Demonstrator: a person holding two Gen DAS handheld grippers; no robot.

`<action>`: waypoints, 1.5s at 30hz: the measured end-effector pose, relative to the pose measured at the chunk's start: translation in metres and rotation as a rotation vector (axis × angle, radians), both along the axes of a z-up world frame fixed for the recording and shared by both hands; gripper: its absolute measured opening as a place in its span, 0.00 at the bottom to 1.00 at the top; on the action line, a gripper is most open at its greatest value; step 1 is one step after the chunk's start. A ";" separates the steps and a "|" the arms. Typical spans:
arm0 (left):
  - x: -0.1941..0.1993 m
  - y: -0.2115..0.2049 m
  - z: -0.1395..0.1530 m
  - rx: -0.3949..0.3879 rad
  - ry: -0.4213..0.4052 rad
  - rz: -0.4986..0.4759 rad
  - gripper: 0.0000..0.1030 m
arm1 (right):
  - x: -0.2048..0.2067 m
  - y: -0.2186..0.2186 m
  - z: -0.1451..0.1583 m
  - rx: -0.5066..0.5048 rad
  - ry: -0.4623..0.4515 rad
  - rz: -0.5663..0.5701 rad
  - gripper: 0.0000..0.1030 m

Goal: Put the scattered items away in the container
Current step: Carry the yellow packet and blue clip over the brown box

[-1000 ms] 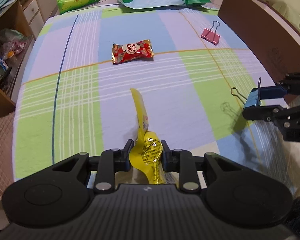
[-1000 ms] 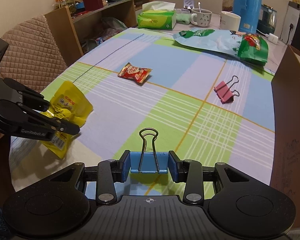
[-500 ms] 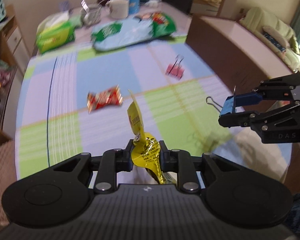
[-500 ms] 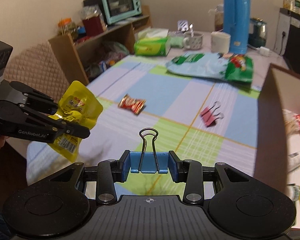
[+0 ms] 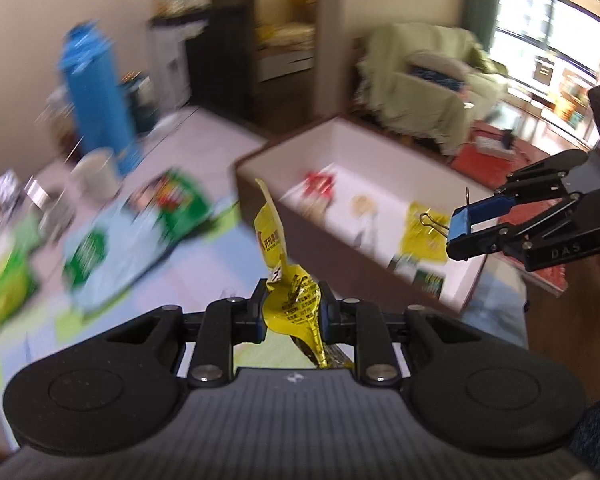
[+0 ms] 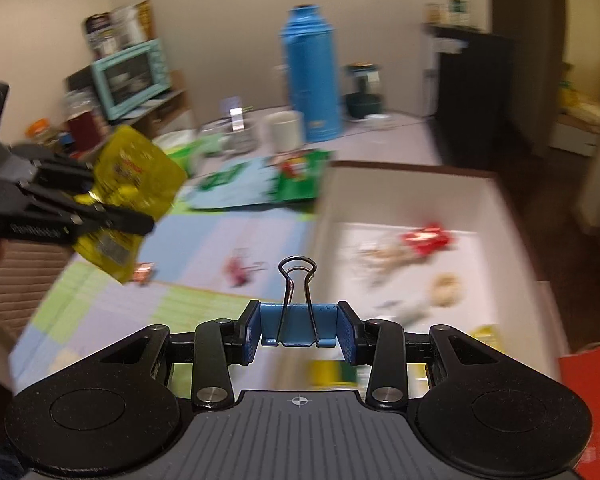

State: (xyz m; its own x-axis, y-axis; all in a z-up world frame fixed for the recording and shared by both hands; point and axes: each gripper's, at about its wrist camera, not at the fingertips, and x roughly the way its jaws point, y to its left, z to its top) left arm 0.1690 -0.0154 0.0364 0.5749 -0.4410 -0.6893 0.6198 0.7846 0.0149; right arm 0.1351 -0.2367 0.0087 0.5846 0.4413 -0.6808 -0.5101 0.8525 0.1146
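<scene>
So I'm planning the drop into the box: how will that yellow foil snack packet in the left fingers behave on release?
The crinkled yellow foil snack packet looks floppy: it creases where pinched and its top flap stands free. It probably weighs little, so it may flutter instead of dropping straight into the white-lined box.

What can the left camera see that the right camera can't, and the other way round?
Only the left camera shows the armchair and window. Only the right camera shows the toaster oven and a pink clip on the table. Both show the box, the blue flask, the yellow packet and the blue clip in the tongs.
</scene>
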 end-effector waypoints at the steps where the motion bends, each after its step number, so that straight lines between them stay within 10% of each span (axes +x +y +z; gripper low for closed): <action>1: 0.008 -0.012 0.003 0.003 -0.010 -0.026 0.19 | 0.004 -0.010 0.002 -0.012 -0.006 -0.019 0.37; 17: 0.129 -0.172 -0.070 0.188 0.116 -0.253 0.19 | 0.059 -0.098 -0.018 0.012 0.091 -0.129 0.37; 33: 0.196 -0.211 -0.142 0.337 0.223 -0.310 0.26 | 0.105 -0.106 -0.052 0.046 0.213 -0.194 0.37; 45: 0.206 -0.198 -0.121 0.277 0.212 -0.304 0.33 | 0.140 -0.088 -0.086 -0.014 0.286 -0.199 0.37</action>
